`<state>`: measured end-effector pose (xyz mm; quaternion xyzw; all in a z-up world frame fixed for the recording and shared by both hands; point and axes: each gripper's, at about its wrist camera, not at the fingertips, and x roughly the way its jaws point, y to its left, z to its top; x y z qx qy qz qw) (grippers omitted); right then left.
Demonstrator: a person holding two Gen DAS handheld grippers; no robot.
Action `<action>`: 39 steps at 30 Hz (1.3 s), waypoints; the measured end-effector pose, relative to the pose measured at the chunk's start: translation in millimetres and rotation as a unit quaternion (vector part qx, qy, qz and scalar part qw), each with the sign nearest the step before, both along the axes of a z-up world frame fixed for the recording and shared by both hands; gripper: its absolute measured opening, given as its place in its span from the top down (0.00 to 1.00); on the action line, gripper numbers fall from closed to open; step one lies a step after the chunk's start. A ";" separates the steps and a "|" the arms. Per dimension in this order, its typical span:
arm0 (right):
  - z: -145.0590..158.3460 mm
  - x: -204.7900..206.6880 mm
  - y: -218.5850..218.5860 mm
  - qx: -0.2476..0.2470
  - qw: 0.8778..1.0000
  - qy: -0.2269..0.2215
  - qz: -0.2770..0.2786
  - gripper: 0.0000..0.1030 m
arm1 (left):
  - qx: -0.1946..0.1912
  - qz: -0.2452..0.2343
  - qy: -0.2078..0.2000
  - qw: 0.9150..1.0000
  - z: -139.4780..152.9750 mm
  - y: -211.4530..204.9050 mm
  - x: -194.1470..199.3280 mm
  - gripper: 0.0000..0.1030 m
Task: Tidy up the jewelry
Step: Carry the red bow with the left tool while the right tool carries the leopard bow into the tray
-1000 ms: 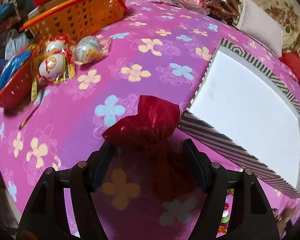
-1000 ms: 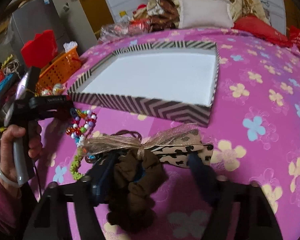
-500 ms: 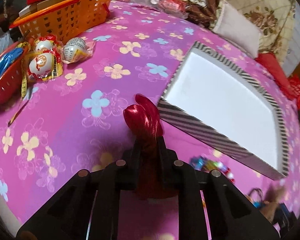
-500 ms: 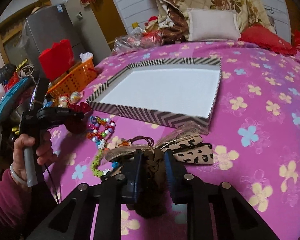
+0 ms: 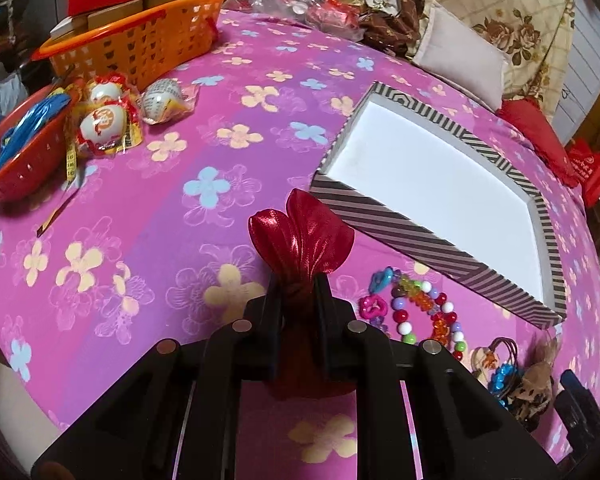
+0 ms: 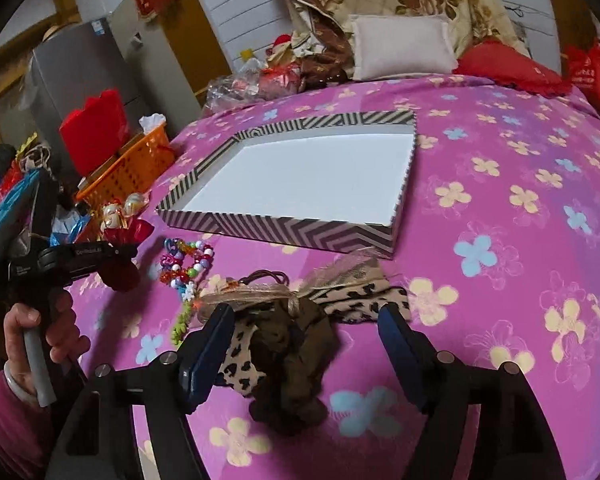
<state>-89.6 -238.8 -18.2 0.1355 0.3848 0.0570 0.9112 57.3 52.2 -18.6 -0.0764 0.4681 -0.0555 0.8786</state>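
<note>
Clamping a red bow (image 5: 302,236) at its knot between the closed fingers of the left gripper (image 5: 298,292), just short of the striped tray (image 5: 400,236) lying ahead and to its right, with a bead bracelet (image 5: 416,312) resting on the cloth close by the right finger. Spreading wide around a brown scrunchie (image 6: 296,364) and a leopard bow (image 6: 360,300), the right gripper (image 6: 306,344) touching neither, tray straight ahead beyond them.

one striped box (image 5: 396,227), three wrapped eggs (image 5: 102,126)
</note>
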 end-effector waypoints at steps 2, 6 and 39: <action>-5.3 8.2 8.6 -0.016 1.000 0.018 0.015 0.30 | -0.004 0.003 0.004 1.000 -2.1 2.2 1.0 0.87; -23.0 26.4 10.4 0.005 0.999 0.039 0.029 0.52 | -0.006 0.002 0.010 1.000 -5.5 -0.1 1.4 0.87; 37.2 9.1 -9.5 0.028 0.999 -0.037 0.029 0.75 | -0.016 -0.082 -0.036 0.996 54.0 -47.0 -25.3 0.87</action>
